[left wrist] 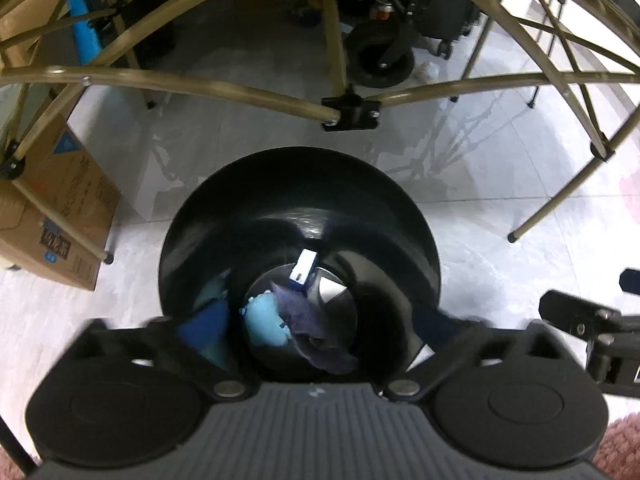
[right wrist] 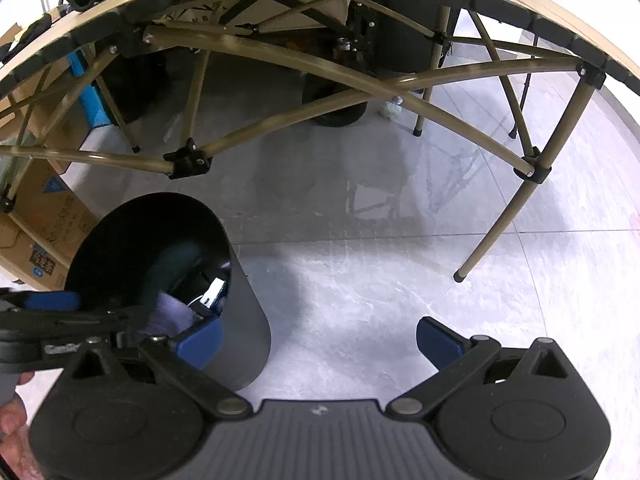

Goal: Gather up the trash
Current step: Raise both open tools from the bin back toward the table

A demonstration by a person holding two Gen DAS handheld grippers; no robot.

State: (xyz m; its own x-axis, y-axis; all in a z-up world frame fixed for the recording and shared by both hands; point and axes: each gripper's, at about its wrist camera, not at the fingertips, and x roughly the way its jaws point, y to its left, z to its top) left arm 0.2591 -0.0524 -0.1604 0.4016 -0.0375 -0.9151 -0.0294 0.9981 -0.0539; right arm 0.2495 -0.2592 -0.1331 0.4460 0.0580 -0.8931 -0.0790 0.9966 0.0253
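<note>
A black round trash bin (left wrist: 280,196) stands on the floor below my left gripper (left wrist: 316,330), which hangs open and empty over its mouth. Inside lie a light blue wad (left wrist: 264,322), a purple crumpled piece (left wrist: 308,320) and a small white and blue box (left wrist: 305,268). In the right wrist view the bin (right wrist: 244,320) is at the lower left, with the left gripper over it. My right gripper (right wrist: 318,338) is open and empty above bare floor to the right of the bin.
A folding table with tan metal legs (right wrist: 500,224) spans the space behind the bin. Cardboard boxes (left wrist: 60,208) stand at the left. A black caster wheel (left wrist: 380,56) sits under the table. A pink rug edge (left wrist: 624,444) is at the lower right.
</note>
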